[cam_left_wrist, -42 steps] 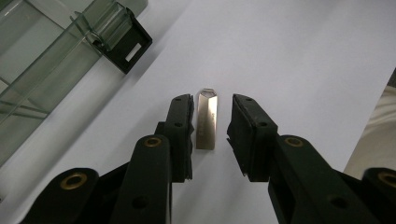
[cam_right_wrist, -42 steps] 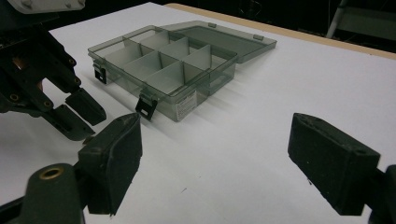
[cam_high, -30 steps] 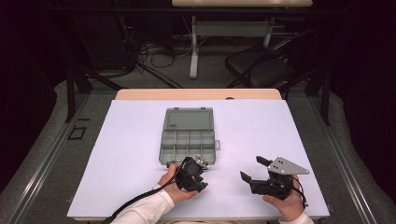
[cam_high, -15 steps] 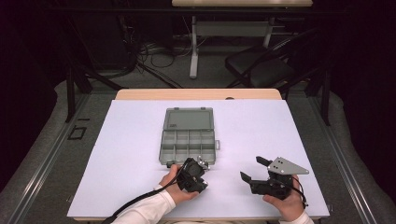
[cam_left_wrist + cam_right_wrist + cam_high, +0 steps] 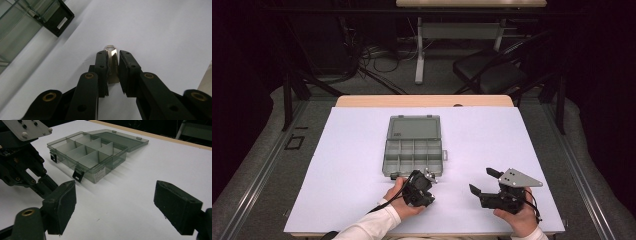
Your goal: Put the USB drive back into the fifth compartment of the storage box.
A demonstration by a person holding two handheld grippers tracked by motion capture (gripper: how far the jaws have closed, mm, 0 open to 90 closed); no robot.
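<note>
Gripping a small metal piece in the left claw, beside the open organizer box, right claw spread apart

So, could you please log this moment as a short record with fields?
surface: white table cover
organizer box: open, lid flat behind, compartments look empty
left gripper: shut on small metal piece, just in front of the box's near edge
right gripper: open, holding nothing, to the right of the left one
latches: hanging open at the box's front
</note>
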